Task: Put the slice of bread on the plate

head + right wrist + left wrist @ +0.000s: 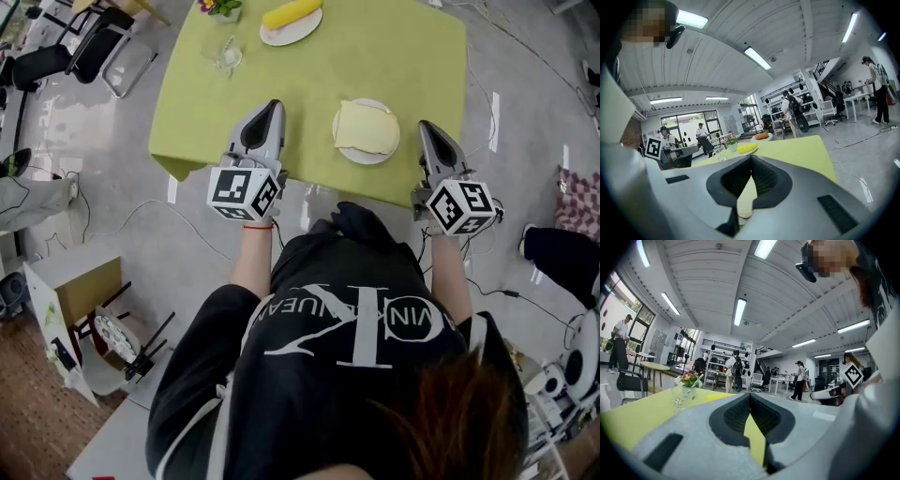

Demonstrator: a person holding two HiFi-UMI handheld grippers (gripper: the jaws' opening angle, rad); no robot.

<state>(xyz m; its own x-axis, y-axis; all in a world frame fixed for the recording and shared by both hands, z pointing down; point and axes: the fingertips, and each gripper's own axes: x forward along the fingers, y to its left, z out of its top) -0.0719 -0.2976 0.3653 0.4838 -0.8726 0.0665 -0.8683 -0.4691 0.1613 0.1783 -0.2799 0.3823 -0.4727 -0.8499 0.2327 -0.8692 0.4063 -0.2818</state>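
A pale slice of bread (365,127) lies flat on a small white plate (344,149) near the front edge of the lime-green table (309,75). My left gripper (266,116) hovers over the table edge to the left of the plate, its jaws together with nothing between them. My right gripper (430,132) hangs just right of the plate, also shut and empty. In the left gripper view the left gripper's (750,397) jaws meet at the tip. The right gripper's (751,158) jaws likewise meet in the right gripper view. Neither gripper touches the bread.
A far plate carrying a long yellow item (292,19), a clear glass (228,53) and a small pot of flowers (218,7) stand at the table's back. Black chairs (94,47) stand to the left. Cables run over the floor on the right.
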